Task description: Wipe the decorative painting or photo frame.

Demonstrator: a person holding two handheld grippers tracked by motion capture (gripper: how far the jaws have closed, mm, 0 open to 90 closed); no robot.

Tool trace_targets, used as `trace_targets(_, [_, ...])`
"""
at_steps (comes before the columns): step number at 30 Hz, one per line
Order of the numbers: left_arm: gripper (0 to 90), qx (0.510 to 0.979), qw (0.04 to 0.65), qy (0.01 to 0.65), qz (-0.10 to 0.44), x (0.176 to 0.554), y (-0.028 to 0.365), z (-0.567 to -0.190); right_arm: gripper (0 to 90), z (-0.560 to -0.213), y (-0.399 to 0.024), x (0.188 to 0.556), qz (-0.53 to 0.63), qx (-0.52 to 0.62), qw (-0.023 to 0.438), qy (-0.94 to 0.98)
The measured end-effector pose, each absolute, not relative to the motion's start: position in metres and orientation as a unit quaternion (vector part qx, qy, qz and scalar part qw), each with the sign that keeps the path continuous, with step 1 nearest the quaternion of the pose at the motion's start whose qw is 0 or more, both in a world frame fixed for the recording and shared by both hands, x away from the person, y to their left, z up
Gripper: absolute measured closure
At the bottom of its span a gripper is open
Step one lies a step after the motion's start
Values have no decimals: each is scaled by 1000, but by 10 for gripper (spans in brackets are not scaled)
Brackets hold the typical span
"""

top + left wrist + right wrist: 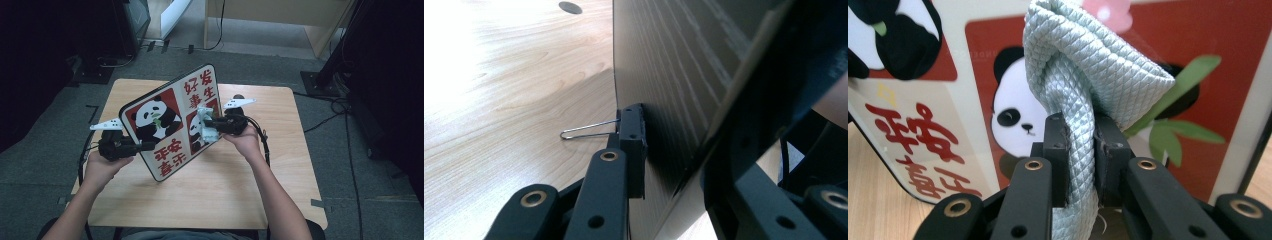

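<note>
dark room, wooden bench (280, 165) under us. we've got the panda board (170, 120) propped tilted over the bench's middle, our left gripper (142, 146) with its fingers clamped on the board's left edge. our right gripper (209, 122) has its fingers pinched tight on a pale cloth (1083, 100), pressed to the board's right panda panel.
</note>
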State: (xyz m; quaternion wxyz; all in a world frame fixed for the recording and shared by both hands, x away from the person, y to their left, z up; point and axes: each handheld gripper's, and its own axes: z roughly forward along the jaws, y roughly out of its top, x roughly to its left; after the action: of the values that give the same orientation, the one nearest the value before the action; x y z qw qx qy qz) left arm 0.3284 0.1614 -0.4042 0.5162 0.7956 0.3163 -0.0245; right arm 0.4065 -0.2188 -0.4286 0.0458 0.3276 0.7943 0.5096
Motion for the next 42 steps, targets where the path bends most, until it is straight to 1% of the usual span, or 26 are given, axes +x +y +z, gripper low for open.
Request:
trace_targets(1, [766,795,516,317,-25,328,161,-404,794,-432,-219,405,512,326,51,793])
trace_targets(5, [765,796,515,316,-26,329,162,-404,793,-438,-221,405,513,332,37,791])
trace_targets(14, [765,797,514,315,-27,329,162,-404,794,-449,-223,402,500,333,45,798])
trace_targets(22, [764,798,514,314,-27,329,162,-404,793,-457,-225,401,489,341,40,802])
trace_targets(30, [759,799,514,312,-28,330,162,-404,793,-467,-227,400,504,334,48,795])
trace_targets(42, [759,799,513,312,-28,329,162,-404,793,-476,-228,398,491,345,37,799])
